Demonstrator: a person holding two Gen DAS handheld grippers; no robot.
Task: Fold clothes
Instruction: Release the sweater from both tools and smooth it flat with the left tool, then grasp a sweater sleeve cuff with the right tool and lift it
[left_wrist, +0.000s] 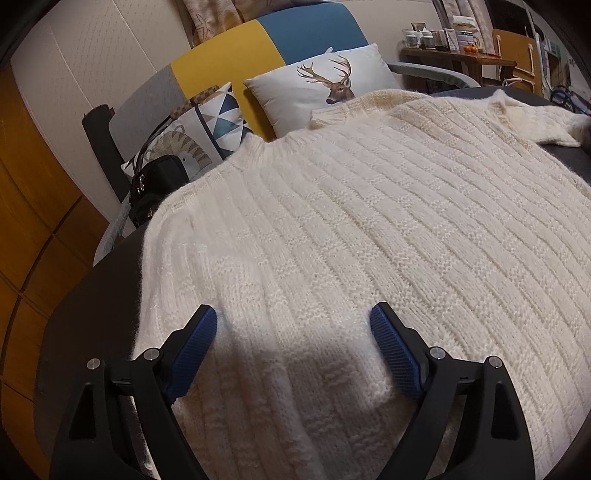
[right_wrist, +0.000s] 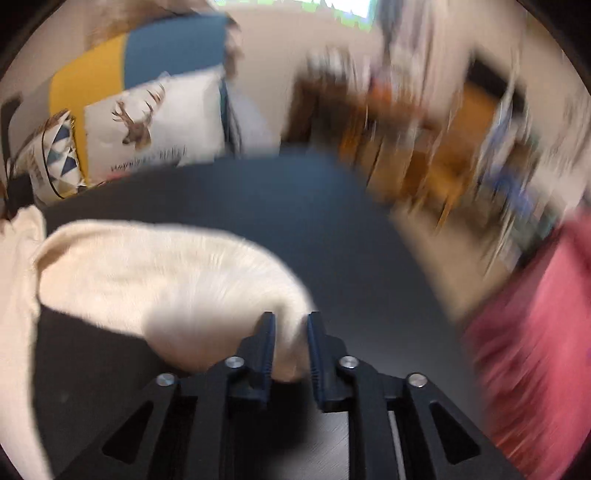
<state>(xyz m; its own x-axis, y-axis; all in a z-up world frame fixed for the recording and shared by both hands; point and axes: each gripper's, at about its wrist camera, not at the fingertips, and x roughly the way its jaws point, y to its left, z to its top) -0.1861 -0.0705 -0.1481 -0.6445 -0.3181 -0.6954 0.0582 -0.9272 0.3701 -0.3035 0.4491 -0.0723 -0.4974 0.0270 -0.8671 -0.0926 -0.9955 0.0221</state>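
A cream knitted sweater (left_wrist: 351, 221) lies spread flat on a dark round table (left_wrist: 85, 314). My left gripper (left_wrist: 293, 325) is open, its blue pads (left_wrist: 195, 339) hovering just above the sweater's near part. In the blurred right wrist view, my right gripper (right_wrist: 290, 332) is shut on the sweater's sleeve (right_wrist: 166, 277), holding its end between the fingers above the dark table (right_wrist: 332, 229). The rest of the sweater (right_wrist: 14, 295) shows at the left edge.
A sofa with a deer cushion (left_wrist: 325, 85) and a patterned cushion (left_wrist: 207, 122) stands behind the table. A black bag (left_wrist: 155, 184) sits at the table's far left edge. A wooden shelf (left_wrist: 454, 55) stands at the back right. Something pink (right_wrist: 535, 332) is at right.
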